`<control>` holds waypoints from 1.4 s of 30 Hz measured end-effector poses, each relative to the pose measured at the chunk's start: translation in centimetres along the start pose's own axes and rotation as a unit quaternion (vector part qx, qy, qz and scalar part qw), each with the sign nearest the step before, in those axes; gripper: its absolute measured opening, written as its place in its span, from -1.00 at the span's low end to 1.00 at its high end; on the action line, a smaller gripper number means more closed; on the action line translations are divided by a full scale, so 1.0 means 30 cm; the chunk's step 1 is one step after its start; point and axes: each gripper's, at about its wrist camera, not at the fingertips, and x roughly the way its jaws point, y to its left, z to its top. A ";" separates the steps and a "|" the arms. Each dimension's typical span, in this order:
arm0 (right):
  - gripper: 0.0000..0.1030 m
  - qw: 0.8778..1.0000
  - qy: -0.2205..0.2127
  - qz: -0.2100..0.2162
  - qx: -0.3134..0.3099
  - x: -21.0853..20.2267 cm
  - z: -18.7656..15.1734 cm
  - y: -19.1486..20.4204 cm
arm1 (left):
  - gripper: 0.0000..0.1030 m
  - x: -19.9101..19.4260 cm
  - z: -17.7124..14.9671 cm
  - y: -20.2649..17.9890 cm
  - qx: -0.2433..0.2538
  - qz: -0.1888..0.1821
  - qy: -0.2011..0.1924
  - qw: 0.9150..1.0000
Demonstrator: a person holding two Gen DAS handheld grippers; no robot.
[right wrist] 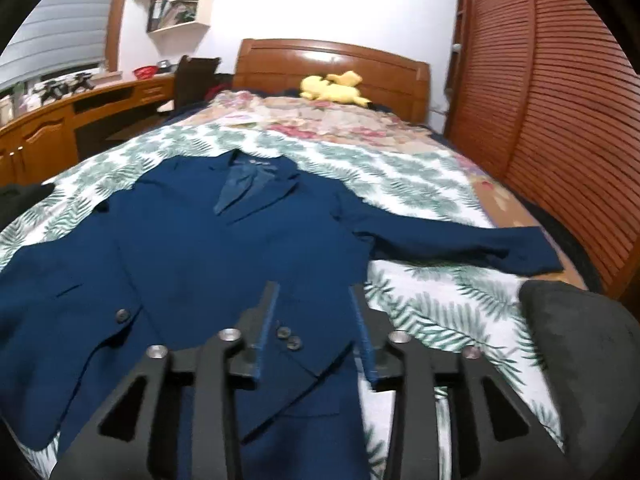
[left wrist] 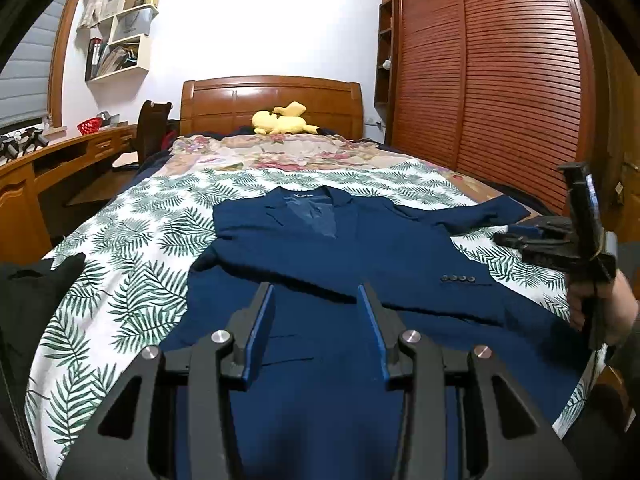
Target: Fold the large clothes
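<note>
A navy blue suit jacket lies front-up on the bed, spread over a white cover printed with green leaves, its collar toward the wooden headboard. 1 sleeve is folded across the chest, showing 4 cuff buttons; the other sleeve stretches out sideways toward the louvred wardrobe.

The left claw hovers above the jacket's lower front, its 2 blue-padded fingers spread wide with nothing between them. The right claw is also spread wide and holds nothing; it hangs above the jacket's edge, with 2 front buttons visible between its fingers. In the left wrist view the right claw appears at the far right, gripped in the person's hand.

A yellow plush toy rests at the head of the bed on a floral quilt. On the wooden counter along the left wall sits a red basket; its contents cannot be made out. White wall shelves above hold binders and papers.
</note>
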 end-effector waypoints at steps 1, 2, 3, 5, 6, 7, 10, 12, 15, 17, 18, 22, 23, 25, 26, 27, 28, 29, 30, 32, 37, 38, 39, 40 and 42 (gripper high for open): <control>-0.08 1.000 0.005 0.010 -0.002 0.018 -0.004 0.006 | -0.21 0.003 -0.002 -0.005 0.000 -0.003 0.002 1.000; -0.08 1.000 0.017 0.022 -0.004 0.044 -0.011 0.013 | -0.21 0.006 -0.004 -0.009 0.002 -0.006 0.003 1.000; -0.08 0.999 0.027 0.031 -0.007 0.067 -0.017 0.019 | -0.21 0.009 -0.006 -0.014 0.003 -0.006 0.004 1.000; -0.08 0.997 0.056 0.045 -0.014 0.133 -0.037 0.033 | -0.21 0.017 -0.011 -0.026 0.006 -0.011 0.008 1.000; -0.08 0.996 0.068 0.049 -0.018 0.160 -0.047 0.038 | -0.21 0.018 -0.013 -0.029 0.006 -0.013 0.009 1.000; -0.08 0.995 0.084 0.052 -0.020 0.191 -0.062 0.039 | -0.21 0.022 -0.015 -0.034 0.007 -0.016 0.011 1.000; -0.07 0.989 0.134 0.069 -0.008 0.275 -0.101 0.027 | -0.21 0.032 -0.021 -0.049 0.012 -0.020 0.016 1.000; -0.07 0.987 0.142 0.075 0.001 0.294 -0.113 0.016 | -0.20 0.041 -0.020 -0.055 0.012 -0.023 0.018 0.999; -0.06 0.986 0.147 0.075 0.000 0.301 -0.118 0.016 | -0.21 0.054 -0.019 -0.064 0.012 -0.026 0.021 0.999; -0.06 0.986 0.147 0.073 -0.003 0.299 -0.123 0.019 | -0.21 0.064 -0.014 -0.072 0.014 -0.027 0.021 0.999; -0.06 0.987 0.147 0.073 -0.003 0.299 -0.126 0.018 | -0.21 0.067 -0.012 -0.074 0.015 -0.026 0.021 0.999; -0.06 0.987 0.139 0.079 0.001 0.277 -0.105 0.016 | -0.21 0.080 0.004 -0.088 0.021 -0.025 0.022 0.999; -0.06 0.989 0.128 0.079 0.002 0.256 -0.092 0.007 | -0.21 0.081 0.011 -0.091 0.020 -0.026 0.020 0.999; -0.06 0.991 0.110 0.077 -0.002 0.226 -0.066 -0.011 | -0.21 0.087 0.021 -0.093 0.019 -0.028 0.018 0.999; -0.05 0.992 0.102 0.074 -0.003 0.210 -0.050 -0.026 | -0.21 0.091 0.027 -0.096 0.018 -0.029 0.017 0.999; 0.04 0.993 0.097 0.072 -0.004 0.201 -0.034 -0.042 | -0.21 0.093 0.029 -0.097 0.019 -0.029 0.016 0.999; 0.13 0.993 0.091 0.069 -0.005 0.190 -0.015 -0.071 | -0.21 0.099 0.029 -0.099 0.019 -0.030 0.015 0.999; 0.29 0.994 0.088 0.063 -0.006 0.185 -0.005 -0.092 | -0.21 0.112 0.031 -0.104 0.020 -0.030 0.020 0.999; 0.33 0.995 0.084 0.053 -0.007 0.180 0.007 -0.117 | -0.21 0.124 0.035 -0.104 0.020 -0.031 0.023 0.999; 0.33 0.996 0.083 0.031 -0.005 0.181 0.028 -0.185 | -0.21 0.136 0.040 -0.109 0.019 -0.034 0.021 0.999; 0.33 0.996 0.087 -0.017 0.020 0.215 0.061 -0.373 | -0.21 0.188 0.043 -0.118 0.021 -0.036 0.026 0.999; 0.33 0.995 0.087 -0.025 0.029 0.223 0.065 -0.415 | -0.21 0.199 0.045 -0.118 0.020 -0.036 0.028 0.999; 0.33 0.995 0.087 -0.031 0.036 0.226 0.069 -0.449 | -0.21 0.213 0.047 -0.120 0.019 -0.037 0.029 0.999; 0.33 0.994 0.088 -0.035 0.045 0.233 0.072 -0.485 | -0.21 0.220 0.047 -0.120 0.020 -0.038 0.031 0.999; 0.33 0.993 0.088 -0.041 0.064 0.250 0.079 -0.548 | -0.21 0.233 0.044 -0.118 0.023 -0.037 0.036 0.998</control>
